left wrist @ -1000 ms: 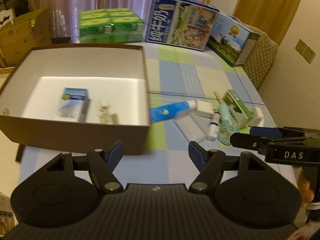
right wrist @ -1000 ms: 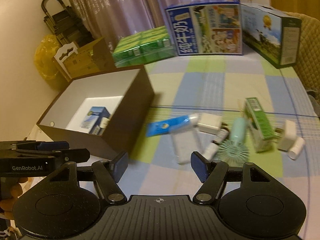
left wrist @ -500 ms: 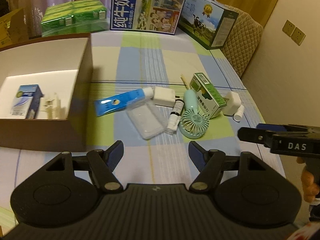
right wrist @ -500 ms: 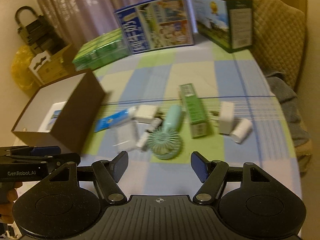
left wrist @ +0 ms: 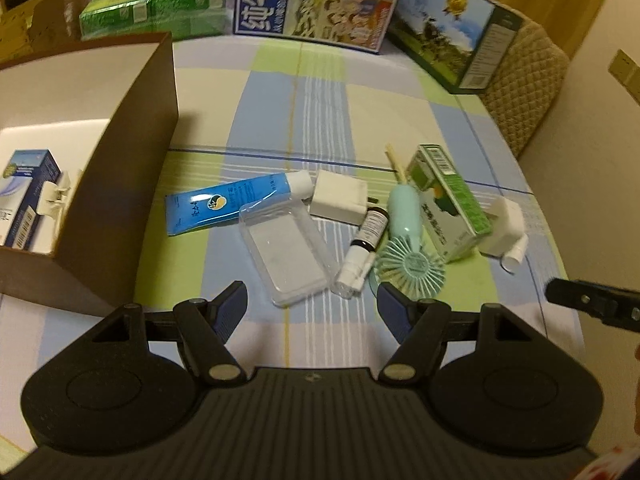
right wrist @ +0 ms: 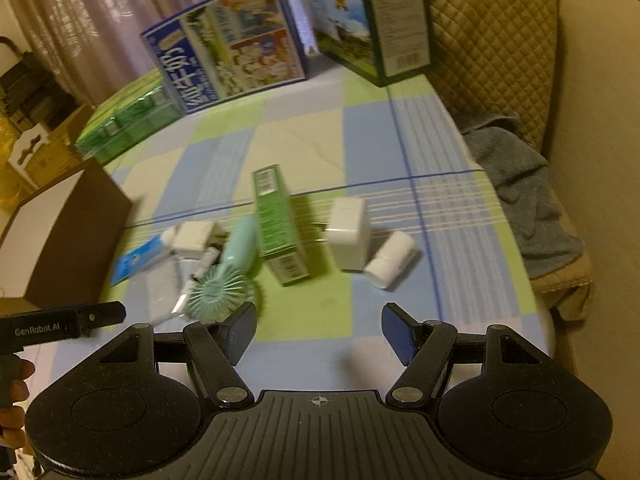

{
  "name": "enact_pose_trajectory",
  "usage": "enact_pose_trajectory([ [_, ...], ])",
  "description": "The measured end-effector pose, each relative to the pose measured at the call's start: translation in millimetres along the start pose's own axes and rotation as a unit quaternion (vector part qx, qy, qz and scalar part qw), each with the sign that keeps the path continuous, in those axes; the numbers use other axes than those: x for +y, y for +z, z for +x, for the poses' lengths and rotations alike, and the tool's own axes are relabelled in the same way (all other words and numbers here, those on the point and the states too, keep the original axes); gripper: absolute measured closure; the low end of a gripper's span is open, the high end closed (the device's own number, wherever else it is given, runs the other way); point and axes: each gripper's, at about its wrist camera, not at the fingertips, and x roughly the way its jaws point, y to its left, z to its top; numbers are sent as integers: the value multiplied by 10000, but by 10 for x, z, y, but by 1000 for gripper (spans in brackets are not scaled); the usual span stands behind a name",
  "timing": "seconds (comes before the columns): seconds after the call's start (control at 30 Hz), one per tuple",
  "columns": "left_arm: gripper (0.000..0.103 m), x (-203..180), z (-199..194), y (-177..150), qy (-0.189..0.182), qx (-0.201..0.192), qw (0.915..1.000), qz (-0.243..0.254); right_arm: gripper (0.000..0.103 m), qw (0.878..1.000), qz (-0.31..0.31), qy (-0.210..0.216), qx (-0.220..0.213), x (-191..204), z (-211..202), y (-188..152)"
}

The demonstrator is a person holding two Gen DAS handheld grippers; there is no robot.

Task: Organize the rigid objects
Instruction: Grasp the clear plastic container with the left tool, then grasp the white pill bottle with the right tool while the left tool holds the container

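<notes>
Loose items lie in a cluster on the checked tablecloth: a blue tube (left wrist: pixel 236 204), a clear plastic case (left wrist: pixel 286 250), a white charger (left wrist: pixel 339 197), a small bottle (left wrist: pixel 362 250), a mint hand fan (left wrist: pixel 410 248), a green carton (left wrist: pixel 450 200) and a white plug adapter (left wrist: pixel 504 224). My left gripper (left wrist: pixel 312 306) hovers open just in front of the clear case and bottle, holding nothing. My right gripper (right wrist: pixel 318 332) is open and empty, short of the green carton (right wrist: pixel 278 224), white adapter (right wrist: pixel 348 234) and a white cylinder (right wrist: pixel 390 260). The brown box (left wrist: pixel 120 184) holds a blue-white carton (left wrist: pixel 24 196).
Large milk cartons (left wrist: pixel 320 0) and a green pack (left wrist: pixel 156 4) stand along the table's far edge. A quilted chair (right wrist: pixel 500 52) with a grey cloth (right wrist: pixel 520 188) is on the right. A person's hand (right wrist: pixel 14 392) holds the left gripper's handle.
Both grippers have swung right, away from the brown box, and come lower toward the item cluster. The jaws have kept the same width.
</notes>
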Motion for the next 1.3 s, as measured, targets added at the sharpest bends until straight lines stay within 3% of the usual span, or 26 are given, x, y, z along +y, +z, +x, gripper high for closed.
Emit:
enact_pose_trajectory([
  [0.27,34,6,392,201,232,192,9995,-123,37,9996,221,-158,78,-243,113,86],
  [0.67,36,-2,828,326,697,480,9964,-77,37,9996,188,-195,74,-282,270,223],
  [0.9,51,136,789,271,785,352,9963,-49,37,9998,70,-185,41,-266,386,301],
  [1.13,52,325,651,160,831,318,9960,-65,37,9995,-185,-256,46,-281,562,336],
  [1.3,52,413,563,79,794,367,9961,-104,37,9945,-1037,-141,-73,-359,690,241],
])
